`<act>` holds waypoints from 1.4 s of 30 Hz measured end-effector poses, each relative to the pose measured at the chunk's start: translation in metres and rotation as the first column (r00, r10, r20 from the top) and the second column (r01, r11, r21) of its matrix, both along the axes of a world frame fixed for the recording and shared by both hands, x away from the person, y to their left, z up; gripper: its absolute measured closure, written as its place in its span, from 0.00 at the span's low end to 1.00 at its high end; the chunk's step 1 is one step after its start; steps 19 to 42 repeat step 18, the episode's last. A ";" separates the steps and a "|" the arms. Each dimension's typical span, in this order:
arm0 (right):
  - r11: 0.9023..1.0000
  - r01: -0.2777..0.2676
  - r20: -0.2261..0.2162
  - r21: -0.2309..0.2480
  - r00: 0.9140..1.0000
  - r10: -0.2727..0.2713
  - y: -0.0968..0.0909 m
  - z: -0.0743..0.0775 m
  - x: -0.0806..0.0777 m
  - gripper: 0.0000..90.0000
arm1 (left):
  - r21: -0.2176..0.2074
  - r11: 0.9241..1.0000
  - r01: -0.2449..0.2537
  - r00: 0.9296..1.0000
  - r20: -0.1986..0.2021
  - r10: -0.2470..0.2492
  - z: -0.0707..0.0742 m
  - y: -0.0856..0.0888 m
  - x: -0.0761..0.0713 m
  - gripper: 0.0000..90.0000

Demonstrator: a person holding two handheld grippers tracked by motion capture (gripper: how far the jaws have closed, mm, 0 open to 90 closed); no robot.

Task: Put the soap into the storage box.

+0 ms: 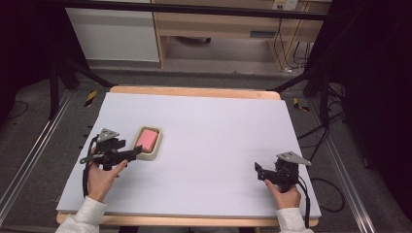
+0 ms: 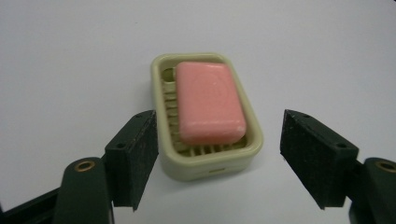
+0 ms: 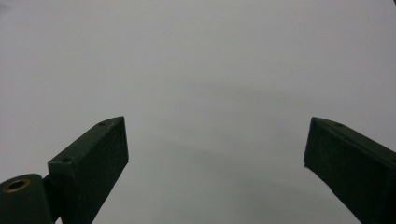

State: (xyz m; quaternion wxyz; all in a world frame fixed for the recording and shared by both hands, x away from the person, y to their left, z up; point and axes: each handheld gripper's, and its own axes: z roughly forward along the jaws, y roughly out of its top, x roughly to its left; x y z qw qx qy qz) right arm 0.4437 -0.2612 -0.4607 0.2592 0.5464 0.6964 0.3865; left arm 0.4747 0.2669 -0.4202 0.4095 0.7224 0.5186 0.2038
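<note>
A pink bar of soap lies in a cream soap dish on the left part of the white table. My left gripper is open, its jaws standing to either side of the dish's near end without touching it. Over at the table's right front my right gripper is open too, with bare white surface between its jaws.
The white table top rests on a wooden board. Beyond the far edge are dark frame legs, cables on the floor at the right and wooden furniture at the back.
</note>
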 end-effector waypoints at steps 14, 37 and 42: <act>0.999 0.035 -0.007 -0.011 0.999 -0.035 -0.011 -0.001 0.003 0.07 | 0.075 0.993 -0.091 0.995 -0.024 0.093 -0.032 0.044 -0.024 0.27; 0.999 0.029 -0.014 -0.017 0.999 -0.029 -0.010 -0.002 0.004 0.07 | 0.091 0.991 -0.099 0.994 -0.026 0.102 -0.035 0.046 -0.024 0.26; 0.999 0.029 -0.014 -0.017 0.999 -0.029 -0.010 -0.002 0.004 0.07 | 0.091 0.991 -0.099 0.994 -0.026 0.102 -0.035 0.046 -0.024 0.26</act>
